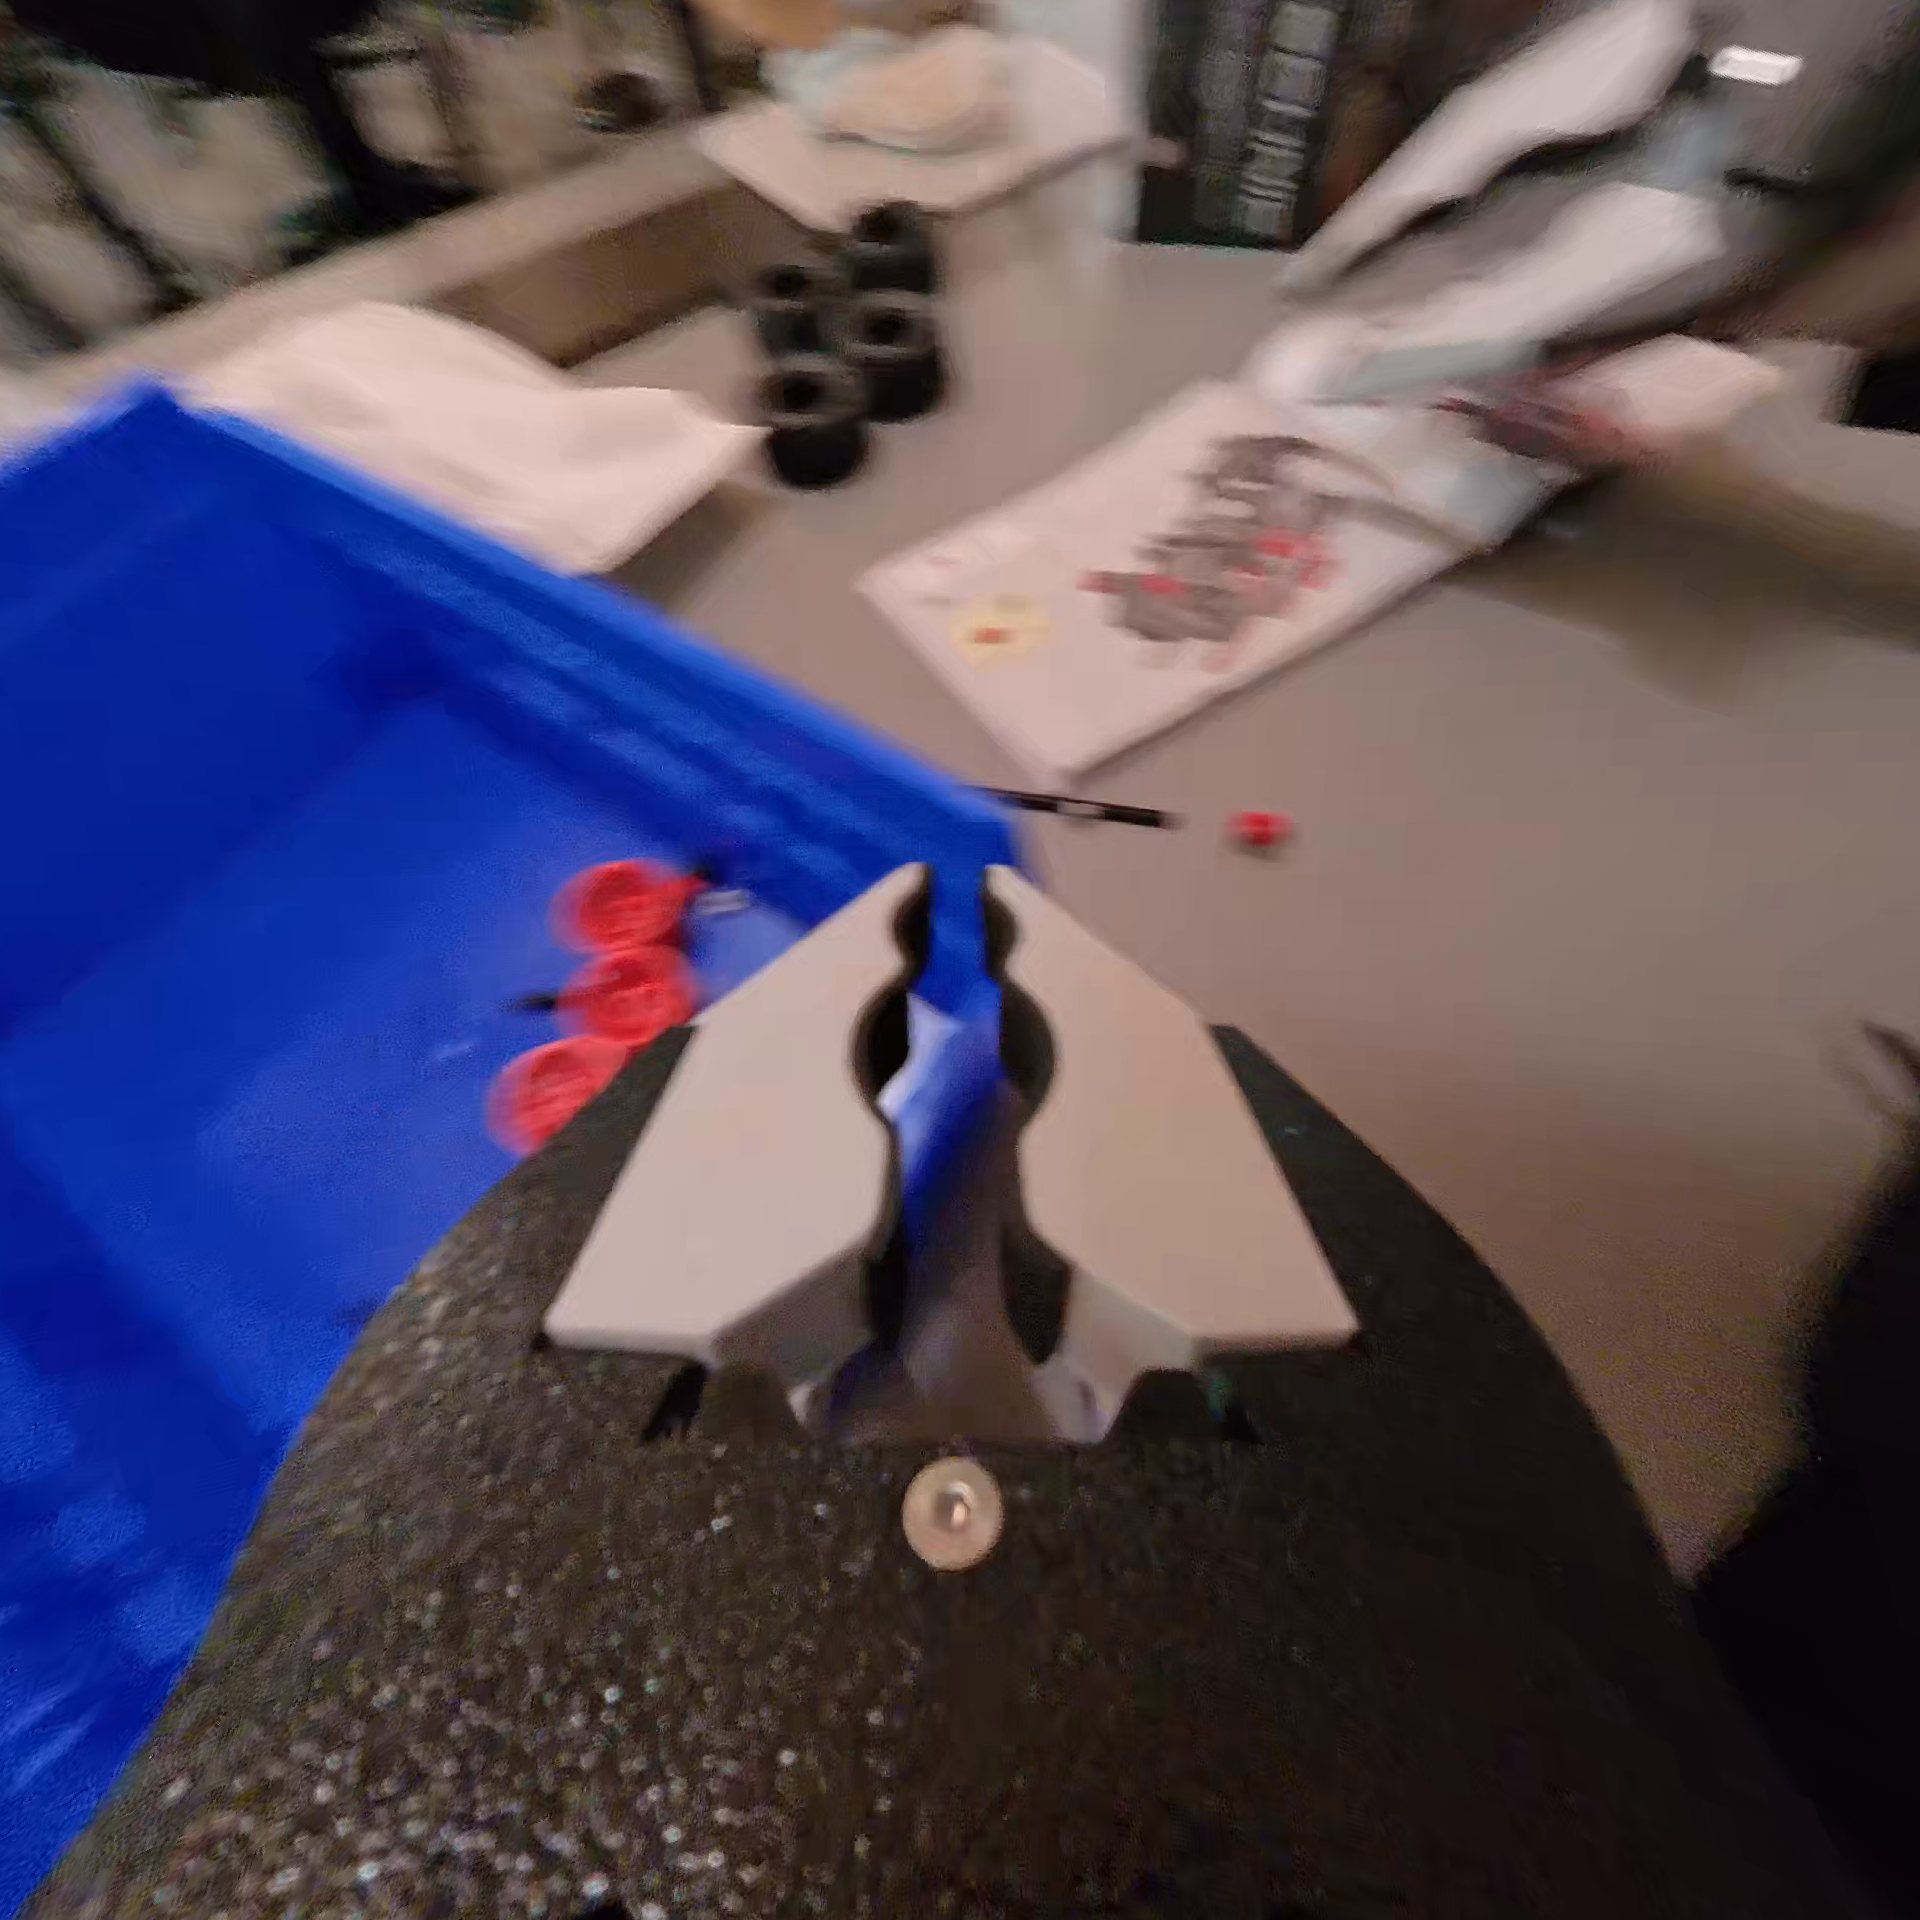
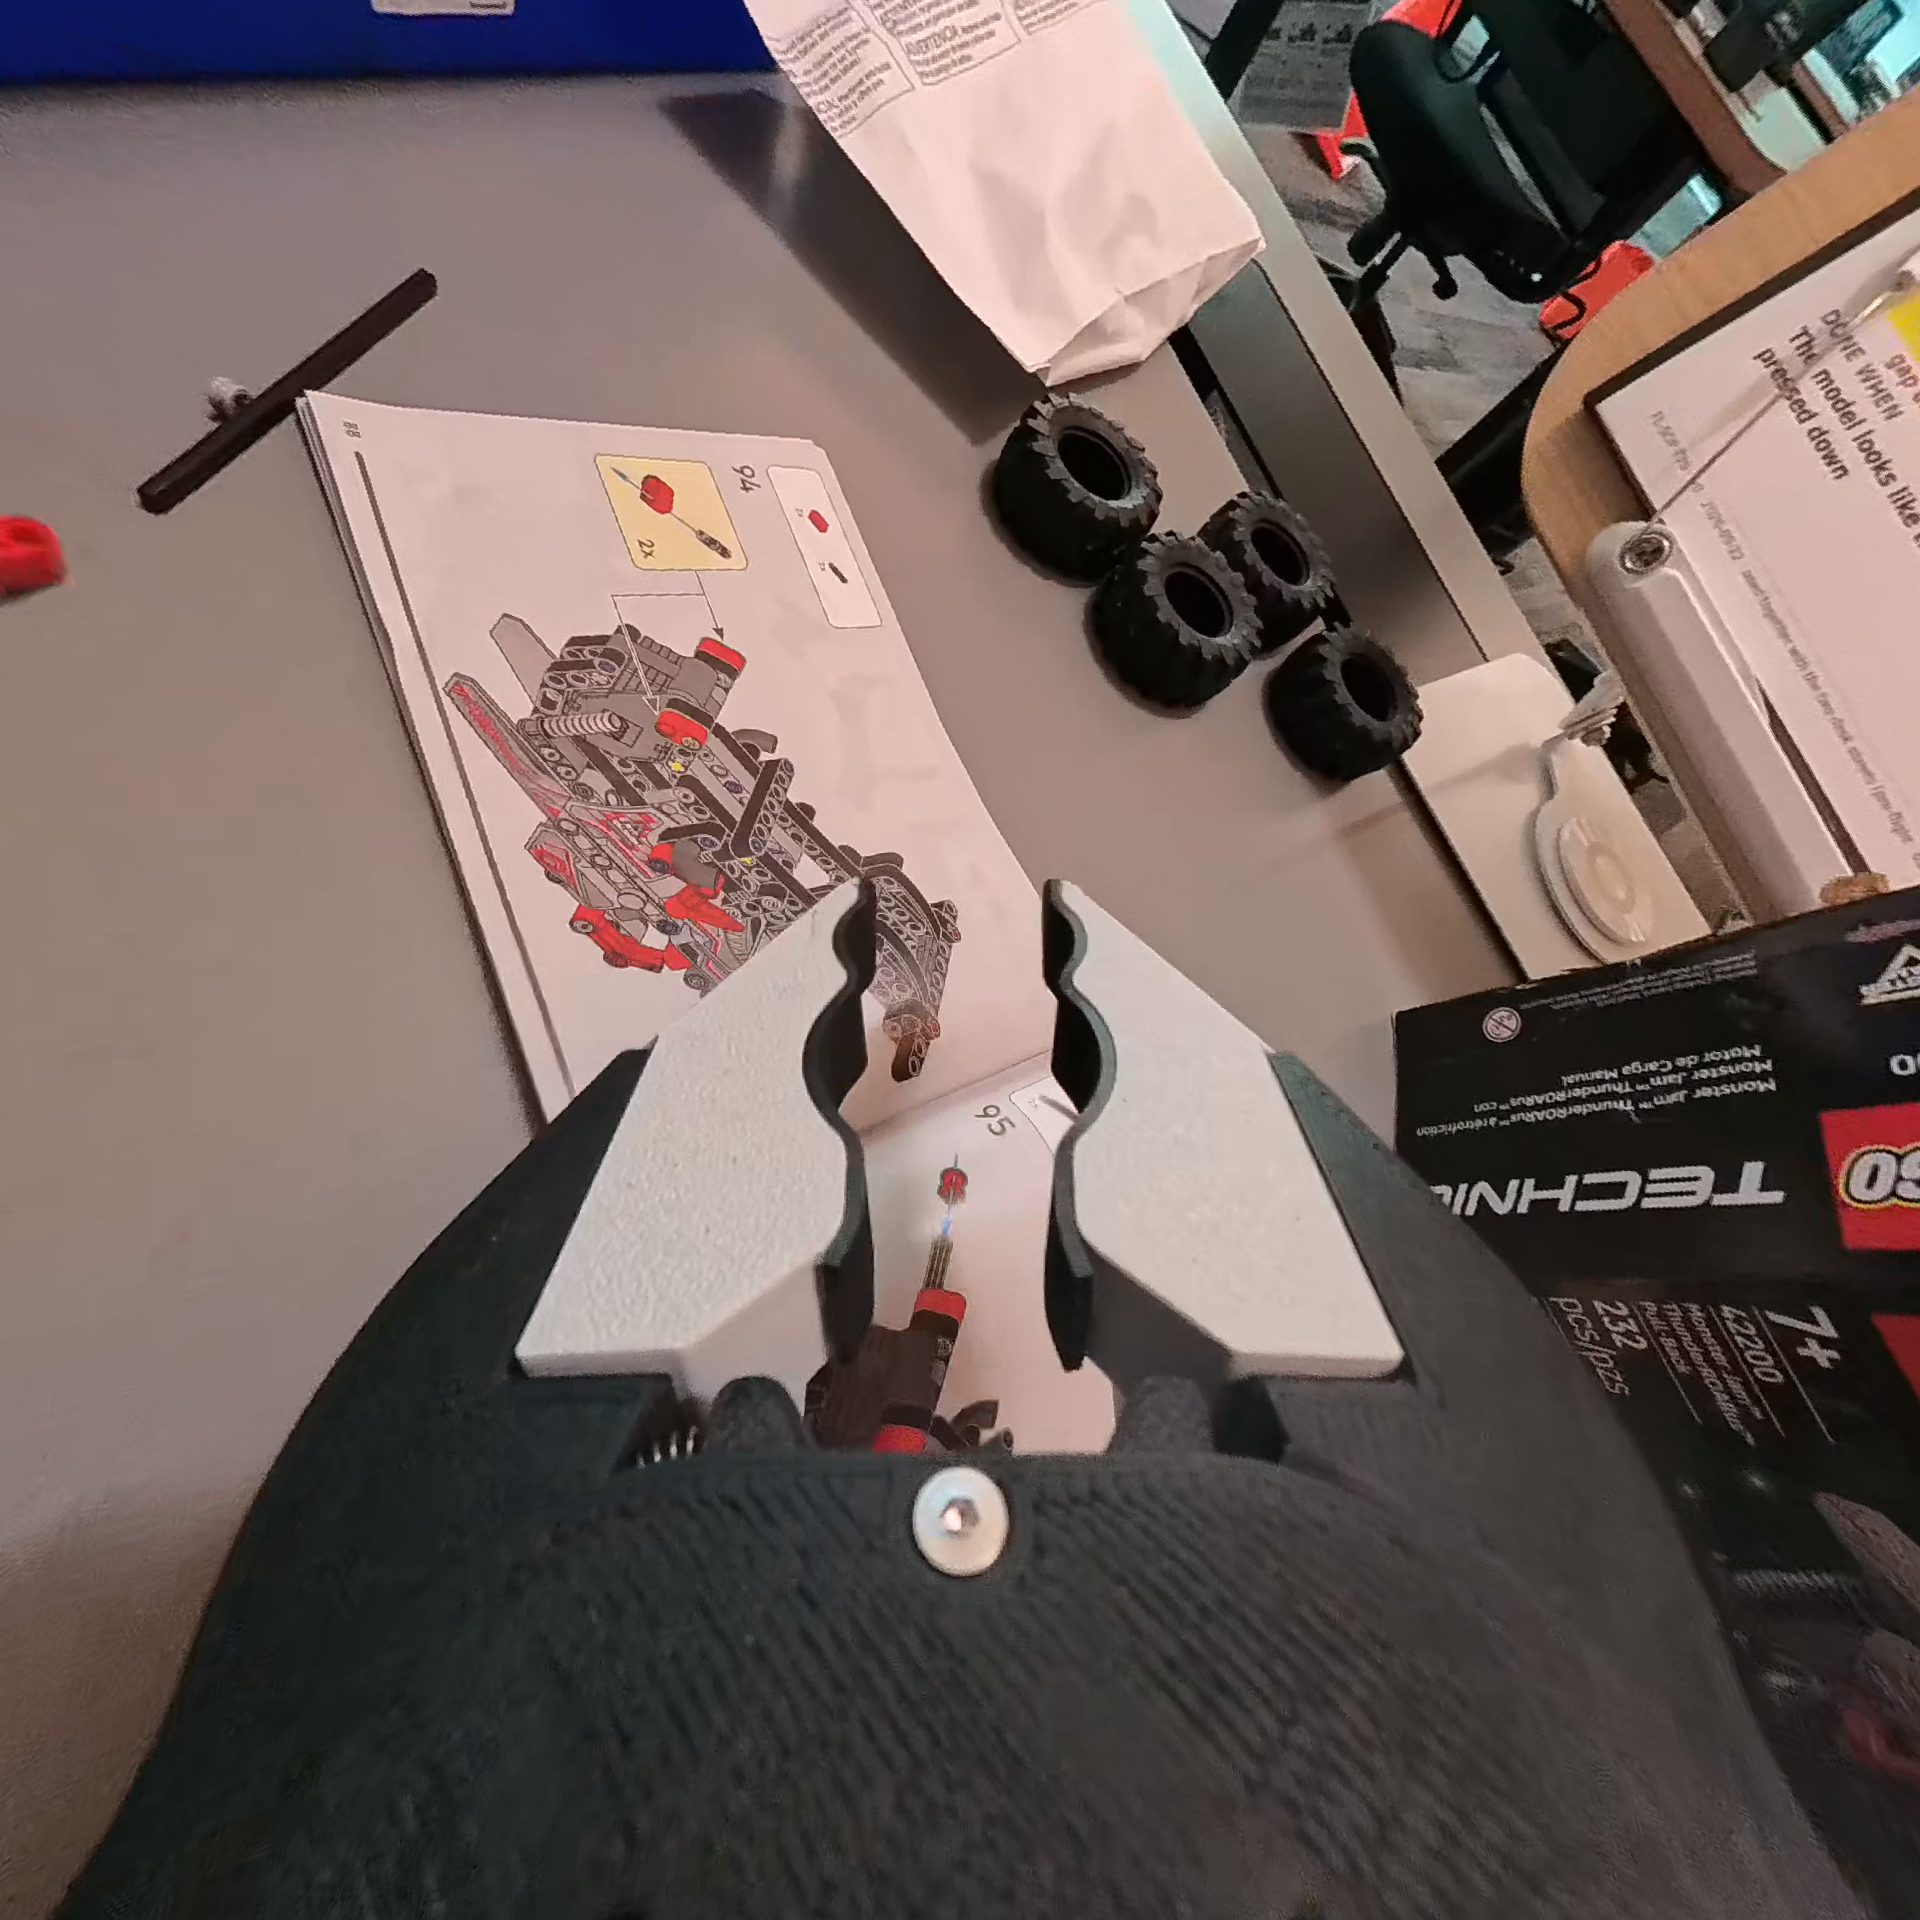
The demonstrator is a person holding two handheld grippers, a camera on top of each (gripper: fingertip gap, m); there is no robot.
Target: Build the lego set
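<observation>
Left gripper (image 1: 956,883): your fingers pinch the blue bin (image 1: 312,831) wall.
Bin: three red wheel hubs (image 1: 613,1003) inside.
Right gripper (image 2: 951,914): fingers spread above the instruction booklet (image 2: 644,665).
Nearby: four black tyres (image 2: 1205,613), black axle (image 2: 291,390), red piece (image 2: 26,551) on the table (image 2: 156,935).

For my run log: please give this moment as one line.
left gripper: shut on blue bin rim | right gripper: open over booklet

bare table (image 2: 156,935) left | tyres (image 2: 1195,613), box (image 2: 1621,1195) block right
</observation>
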